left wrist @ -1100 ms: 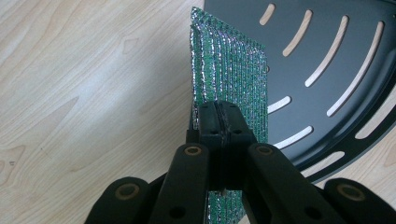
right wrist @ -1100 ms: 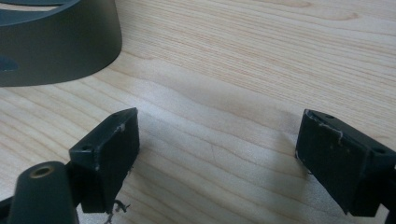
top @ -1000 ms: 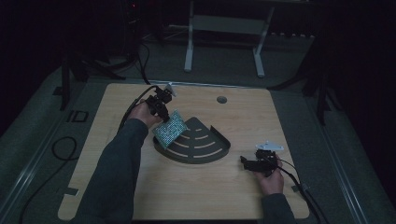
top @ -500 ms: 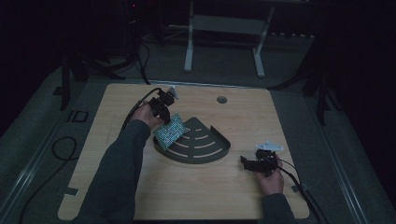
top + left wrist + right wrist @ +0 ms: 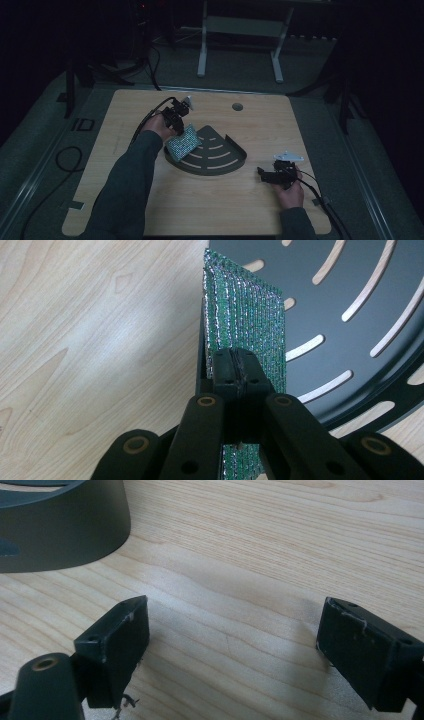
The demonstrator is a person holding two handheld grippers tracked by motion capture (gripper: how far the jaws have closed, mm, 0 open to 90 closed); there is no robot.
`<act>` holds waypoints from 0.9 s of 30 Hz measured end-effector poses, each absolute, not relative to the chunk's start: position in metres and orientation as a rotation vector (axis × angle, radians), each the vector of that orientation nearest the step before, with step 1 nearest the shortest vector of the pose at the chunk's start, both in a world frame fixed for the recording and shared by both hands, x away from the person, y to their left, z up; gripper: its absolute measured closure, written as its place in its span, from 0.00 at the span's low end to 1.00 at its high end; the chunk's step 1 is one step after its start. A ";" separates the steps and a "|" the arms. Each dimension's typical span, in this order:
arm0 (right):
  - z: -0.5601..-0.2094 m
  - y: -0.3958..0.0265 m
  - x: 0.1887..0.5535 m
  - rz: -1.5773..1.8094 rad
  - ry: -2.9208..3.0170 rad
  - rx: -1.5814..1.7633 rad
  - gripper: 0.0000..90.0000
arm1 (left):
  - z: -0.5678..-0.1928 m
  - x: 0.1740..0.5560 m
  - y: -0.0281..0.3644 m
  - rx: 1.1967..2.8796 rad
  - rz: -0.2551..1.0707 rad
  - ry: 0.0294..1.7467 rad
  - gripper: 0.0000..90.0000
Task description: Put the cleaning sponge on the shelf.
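Note:
A dark fan-shaped slotted tray [image 5: 220,155] lies in the middle of the wooden table [image 5: 320,130]. My left gripper [image 5: 176,120] is shut on the upper edge of a green glittery sponge [image 5: 183,144], which stands tilted on the tray's left edge. In the left gripper view the jaws pinch the sponge [image 5: 247,325] on edge over the slotted tray [image 5: 350,280]. My right gripper [image 5: 263,173] rests low on the table to the right of the tray, open, with bare wood between its fingertips [image 5: 125,635]. The tray's curved wall [image 5: 60,530] is at the upper left of that view.
A round hole [image 5: 237,106] sits in the table near its far edge. Cables trail off the table from both grippers. A white stand [image 5: 240,30] is on the floor beyond the table.
My left gripper has lowered the sponge slightly toward the tray's left edge. The right gripper has stayed in place.

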State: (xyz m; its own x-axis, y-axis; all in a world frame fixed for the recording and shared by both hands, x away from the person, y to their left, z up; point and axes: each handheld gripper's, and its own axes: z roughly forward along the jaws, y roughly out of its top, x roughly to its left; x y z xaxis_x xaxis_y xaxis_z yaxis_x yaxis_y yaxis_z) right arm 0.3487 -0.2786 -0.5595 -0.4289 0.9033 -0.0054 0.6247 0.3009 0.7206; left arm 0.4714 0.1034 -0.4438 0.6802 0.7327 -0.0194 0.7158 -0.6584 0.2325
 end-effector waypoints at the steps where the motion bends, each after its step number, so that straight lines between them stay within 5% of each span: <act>1: -0.559 -0.279 0.349 0.915 2.163 1.363 0.15 | -0.445 0.471 0.103 2.675 0.112 1.169 1.00; 27: -0.559 -0.279 0.349 0.916 2.162 1.364 0.15 | -0.452 0.470 0.098 2.734 0.122 1.168 0.99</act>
